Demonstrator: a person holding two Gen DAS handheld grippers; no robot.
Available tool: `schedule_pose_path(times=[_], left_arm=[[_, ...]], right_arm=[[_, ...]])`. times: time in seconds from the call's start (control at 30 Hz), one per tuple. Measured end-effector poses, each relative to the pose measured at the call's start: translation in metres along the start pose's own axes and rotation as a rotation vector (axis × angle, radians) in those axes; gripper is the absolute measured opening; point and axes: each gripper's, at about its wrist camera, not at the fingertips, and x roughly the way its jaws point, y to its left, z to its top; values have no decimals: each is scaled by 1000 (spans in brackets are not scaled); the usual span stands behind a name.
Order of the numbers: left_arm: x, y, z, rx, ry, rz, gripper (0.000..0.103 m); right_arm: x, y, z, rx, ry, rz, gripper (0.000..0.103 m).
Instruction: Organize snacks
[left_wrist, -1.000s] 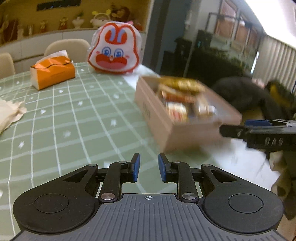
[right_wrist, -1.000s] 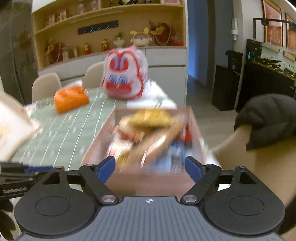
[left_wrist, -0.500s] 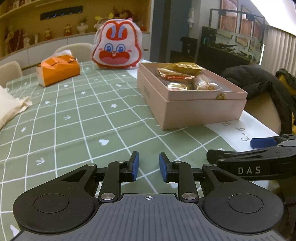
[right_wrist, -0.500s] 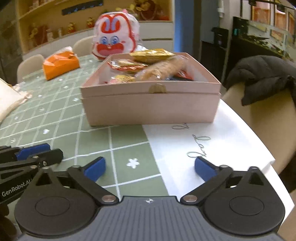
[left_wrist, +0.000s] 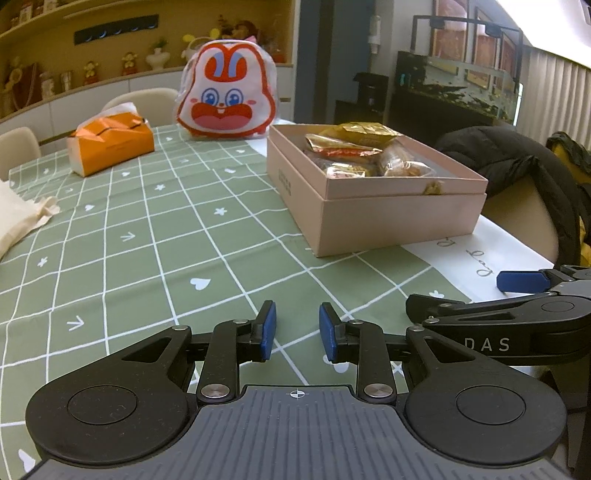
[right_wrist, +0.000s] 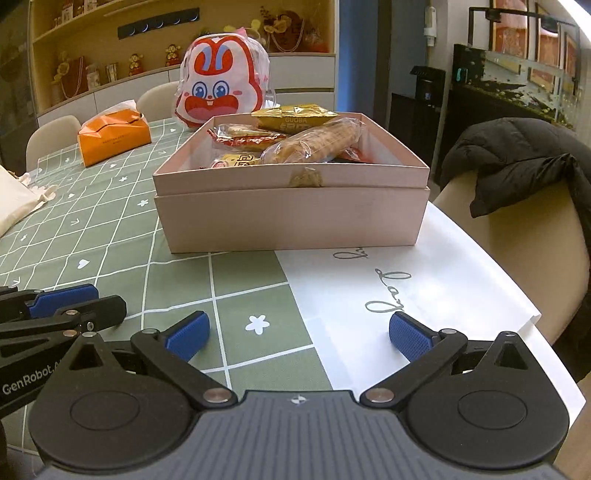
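A pink open box stands on the green checked tablecloth, filled with several wrapped snacks; it also shows in the left wrist view, with the snacks inside. My left gripper is low over the cloth, near the front edge, its jaws a narrow gap apart and empty. My right gripper is wide open and empty, in front of the box over the white paper sheet. Each gripper shows at the edge of the other's view.
A rabbit-face bag and an orange tissue pack stand at the table's far side. A cream cloth bag lies at left. A chair with a dark jacket stands close at right.
Both grippers have pulled back from the box toward the table's front edge and lowered. The right gripper has stayed wide open, the left narrow.
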Motion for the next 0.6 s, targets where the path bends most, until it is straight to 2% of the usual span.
schedule_pose_path(times=[0.6], left_arm=[[-1, -1, 0, -1, 1, 2, 30]], right_arm=[[0, 0, 0, 0, 0, 0, 103]])
